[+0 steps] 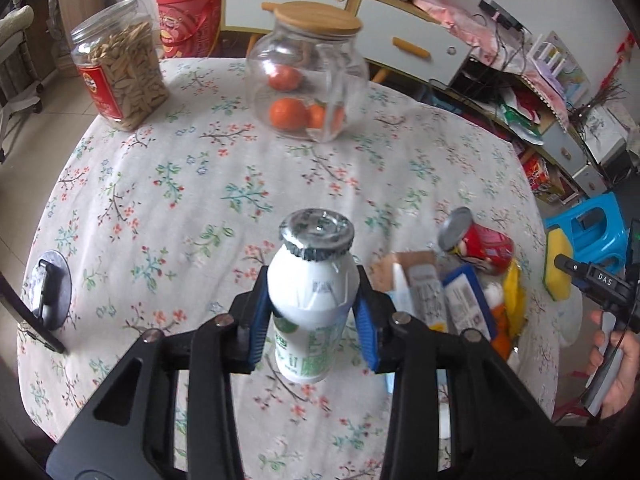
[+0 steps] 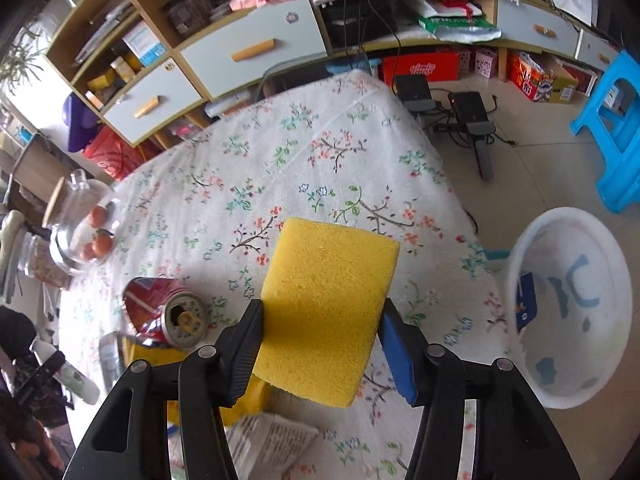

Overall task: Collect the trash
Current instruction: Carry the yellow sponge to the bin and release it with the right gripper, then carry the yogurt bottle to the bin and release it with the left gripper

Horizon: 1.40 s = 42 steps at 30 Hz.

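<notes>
- White yogurt bottle [image 1: 308,312] sits clamped in the left gripper [image 1: 310,320], lifted off the floral tablecloth [image 1: 160,200], pointing steeply down.
- Yellow sponge [image 2: 324,312] lies between the right gripper's [image 2: 320,344] pads, tilted downward; white basin [image 2: 572,308] at three o'clock.

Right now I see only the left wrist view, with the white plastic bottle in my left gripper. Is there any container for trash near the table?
Observer: Yes, a white round plastic basin stands on the tiled floor, beside the floral-clothed table.
Operator: Is it empty?
Observer: No, a blue packet leans on its inner wall.
Operator: And the right gripper?
Observer: Its pads sit on both sides of the yellow rectangular sponge.
</notes>
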Tool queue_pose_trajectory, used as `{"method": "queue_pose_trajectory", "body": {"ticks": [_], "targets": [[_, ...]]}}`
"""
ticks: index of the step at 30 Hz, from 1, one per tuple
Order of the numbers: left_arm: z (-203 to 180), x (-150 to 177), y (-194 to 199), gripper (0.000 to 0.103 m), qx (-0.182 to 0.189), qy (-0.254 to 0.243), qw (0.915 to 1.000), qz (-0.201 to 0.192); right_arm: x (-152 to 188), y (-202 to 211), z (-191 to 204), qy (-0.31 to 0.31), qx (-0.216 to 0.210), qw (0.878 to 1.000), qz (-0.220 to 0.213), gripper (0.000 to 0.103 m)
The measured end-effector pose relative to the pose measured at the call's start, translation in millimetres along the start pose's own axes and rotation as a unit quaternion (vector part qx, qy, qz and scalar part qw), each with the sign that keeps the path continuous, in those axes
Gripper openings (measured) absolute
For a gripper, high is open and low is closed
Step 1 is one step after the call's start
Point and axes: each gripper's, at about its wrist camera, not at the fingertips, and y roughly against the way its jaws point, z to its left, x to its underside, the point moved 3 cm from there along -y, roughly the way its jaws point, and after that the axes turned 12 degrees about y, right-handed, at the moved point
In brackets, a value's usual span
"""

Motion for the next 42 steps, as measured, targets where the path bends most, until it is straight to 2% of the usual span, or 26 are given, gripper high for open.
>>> {"method": "queue_pose_trajectory", "body": {"ticks": [7, 17, 23, 33, 36, 38, 39, 42], "targets": [[-33.2, 13.9, 17.8, 0.040, 0.050, -0.016, 0.9985, -0.014, 10.8, 42.0, -5.6, 0.015, -0.008, 1.000, -0.026, 0.057], [-120.4, 36.3, 26.5, 0.040, 0.122, -0.079, 0.9892, -0.011, 30.3, 91.6, -30.2, 0.018, -0.004, 0.998, -0.054, 0.057], [-169.6, 45.9, 17.3, 0.040, 0.151, -0.104, 0.9831, 0.001, 40.8, 102.7, -75.9, -0.019, 0.018, 0.998, -0.054, 0.057], [-231.9, 63.0, 2.1, 0.040, 0.192, -0.117, 0.9741, 0.020, 47.9, 108.6, -164.8, -0.105, 0.048, 0.992, -0.048, 0.058], [-246.6, 69.0, -2.4, 0.040, 0.207, -0.121, 0.9704, 0.023, 47.5, 104.4, -183.7, -0.122, 0.053, 0.990, -0.051, 0.061], [-256.6, 73.2, -5.1, 0.040, 0.215, -0.127, 0.9680, 0.023, 47.4, 101.4, -193.4, -0.132, 0.054, 0.988, -0.055, 0.069], [-260.8, 75.7, -6.6, 0.040, 0.216, -0.132, 0.9671, 0.023, 48.6, 99.5, -199.5, -0.140, 0.061, 0.987, -0.052, 0.078], [-278.3, 84.2, -14.0, 0.040, 0.217, -0.154, 0.9638, 0.023, 53.4, 100.1, -214.6, -0.158, 0.071, 0.984, -0.045, 0.080]]}}
